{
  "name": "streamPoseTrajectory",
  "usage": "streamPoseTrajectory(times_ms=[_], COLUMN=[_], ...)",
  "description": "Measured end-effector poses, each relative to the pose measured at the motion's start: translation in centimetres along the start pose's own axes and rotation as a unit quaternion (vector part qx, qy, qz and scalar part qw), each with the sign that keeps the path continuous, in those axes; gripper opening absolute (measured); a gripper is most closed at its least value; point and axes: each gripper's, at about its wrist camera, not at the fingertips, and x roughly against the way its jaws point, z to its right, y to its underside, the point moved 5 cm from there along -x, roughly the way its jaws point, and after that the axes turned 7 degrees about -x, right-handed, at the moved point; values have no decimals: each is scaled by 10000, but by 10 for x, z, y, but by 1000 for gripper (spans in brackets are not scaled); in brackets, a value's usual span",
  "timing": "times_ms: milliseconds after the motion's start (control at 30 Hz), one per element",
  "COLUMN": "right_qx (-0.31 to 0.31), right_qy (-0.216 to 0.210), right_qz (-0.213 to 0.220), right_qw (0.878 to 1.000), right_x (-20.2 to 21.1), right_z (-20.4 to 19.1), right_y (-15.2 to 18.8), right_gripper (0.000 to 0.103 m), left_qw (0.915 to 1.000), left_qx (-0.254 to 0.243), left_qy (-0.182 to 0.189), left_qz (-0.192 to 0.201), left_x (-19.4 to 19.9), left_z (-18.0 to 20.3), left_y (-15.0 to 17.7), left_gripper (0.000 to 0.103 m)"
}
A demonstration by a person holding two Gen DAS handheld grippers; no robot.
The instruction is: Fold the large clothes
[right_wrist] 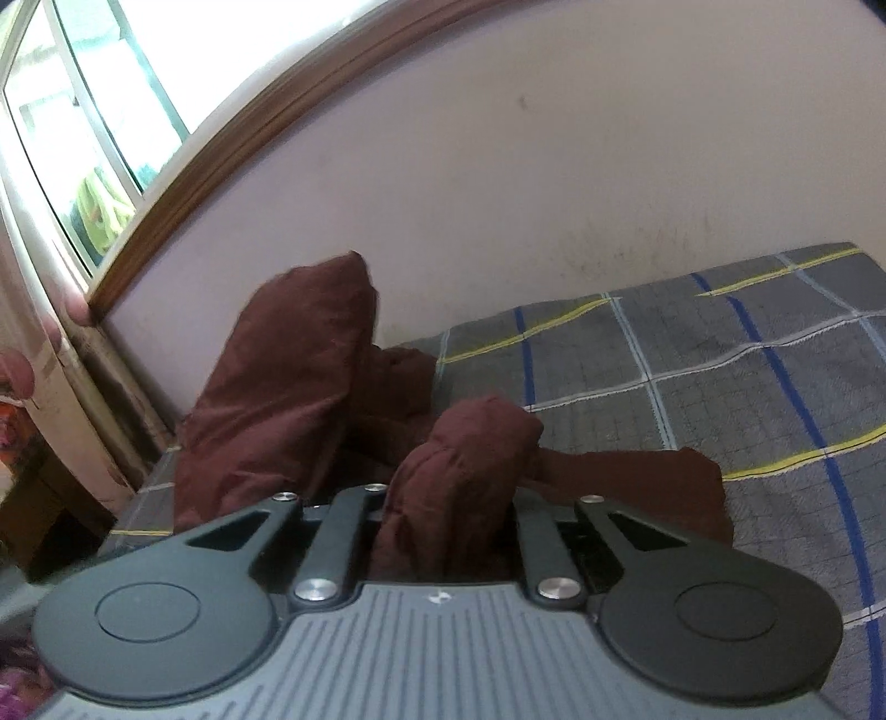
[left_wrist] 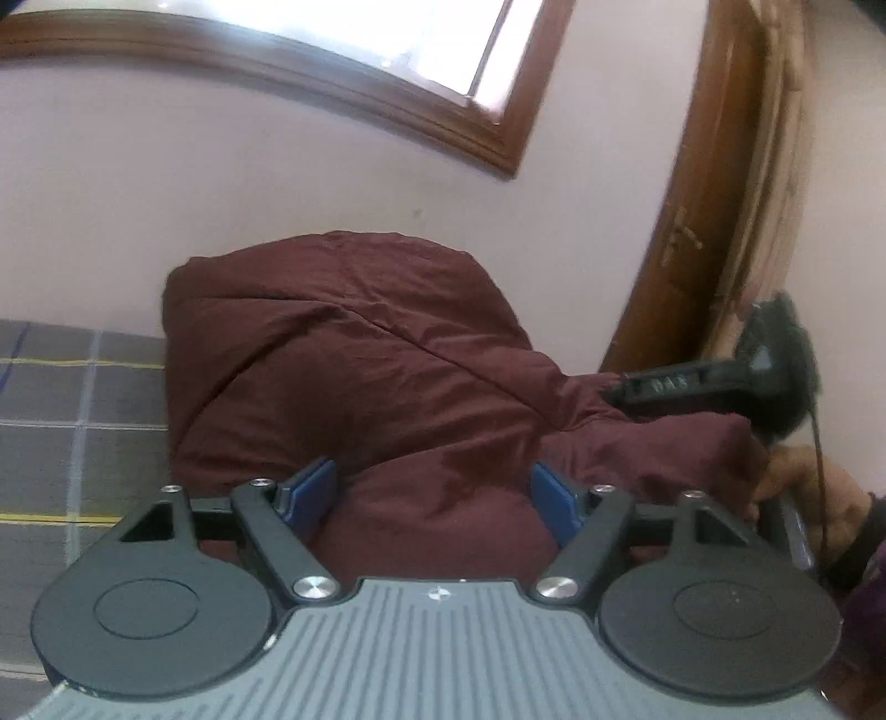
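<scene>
A large maroon padded garment lies bunched on a grey plaid bed sheet against the wall. My left gripper has its blue pads spread wide, with a fold of the garment bulging between them. The right gripper's black body shows at the right of the left wrist view, over the garment's far side. In the right wrist view my right gripper is closed around a thick bunch of the maroon garment; its fingertips are hidden by cloth. The rest of the garment stands heaped behind.
A pale wall runs behind the bed, with a wood-framed window above. A wooden frame and curtain stand at the bed's end. The plaid sheet stretches to the right.
</scene>
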Motion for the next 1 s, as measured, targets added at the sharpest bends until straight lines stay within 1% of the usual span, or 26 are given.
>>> streamPoseTrajectory(times_ms=[33,67,100,167,200,233,267,300,333,400,433,467,500,533,567,600,633,667,700,733,767,800,833,900,967,1000], right_qx=[-189,-290,-270,108,322,457,535,593,573,400,401,488,645,745,734,718,837,1155,1450,1670,1871,2009,2076,2201,2216,2140], right_qy=[-8,-12,27,255,478,749,956,988,861,421,395,503,618,605,448,219,119,250,309,331,320,333,365,526,655,720], right_qz=[38,138,276,536,763,1018,1252,1444,1498,1133,844,590,426,282,90,-122,-288,-303,-240,-130,14,146,218,343,424,483], right_qw=[9998,9995,9993,9982,9954,9909,9861,9828,9833,9919,9948,9958,9951,9950,9963,9971,9960,9925,9887,9853,9818,9789,9773,9735,9720,9730], right_x=[4,11,20,35,44,54,65,74,80,74,62,48,33,18,3,-12,-24,-30,-29,-21,-8,6,21,46,64,73], right_z=[6,9,8,-5,-14,-20,-24,-27,-29,-35,-38,-41,-45,-49,-51,-55,-62,-71,-78,-85,-90,-92,-92,-89,-82,-75], right_y=[-4,-8,-13,-20,-25,-31,-39,-46,-51,-53,-50,-46,-42,-37,-33,-27,-22,-17,-16,-16,-17,-16,-14,-3,6,10], right_gripper=[23,30,35,38,47,55,76,81,81,81,81,81,81,81,80,73,39,29,16,14,12,11,10,9,9,8], left_qw=[9999,9997,9993,9988,9987,9987,9986,9985,9984,9983,9983,9984,9984,9983,9984,9985,9988,9989,9989,9986,9983,9981,9976,9960,9969,9981], left_qx=[59,117,131,37,-19,-57,-75,-76,-72,-69,-89,-102,-82,-58,-63,-108,-183,-250,-301,-332,-342,-369,-432,-440,-330,-205], left_qy=[110,235,360,490,508,508,524,541,555,575,567,554,558,561,550,518,437,367,348,393,407,318,125,-78,-101,-96], left_qz=[1,-4,-9,-3,-4,16,44,63,74,96,101,101,105,109,113,113,115,115,126,158,234,369,529,775,709,577], left_x=[-5,-6,-3,-4,-2,-2,0,1,2,-3,-11,-13,-12,-19,-20,-20,-20,-19,-16,-10,-3,6,14,23,17,10], left_z=[2,3,6,10,15,18,19,20,20,23,29,30,30,31,31,32,32,33,33,33,31,29,26,17,11,8], left_y=[-1,2,5,12,16,20,21,24,26,24,22,21,21,12,9,8,4,-1,-4,-9,-13,-18,-22,-28,-28,-26], left_gripper=[75,75,75,79,85,88,88,90,91,92,92,92,93,93,93,94,96,96,95,93,93,97,101,102,102,102])
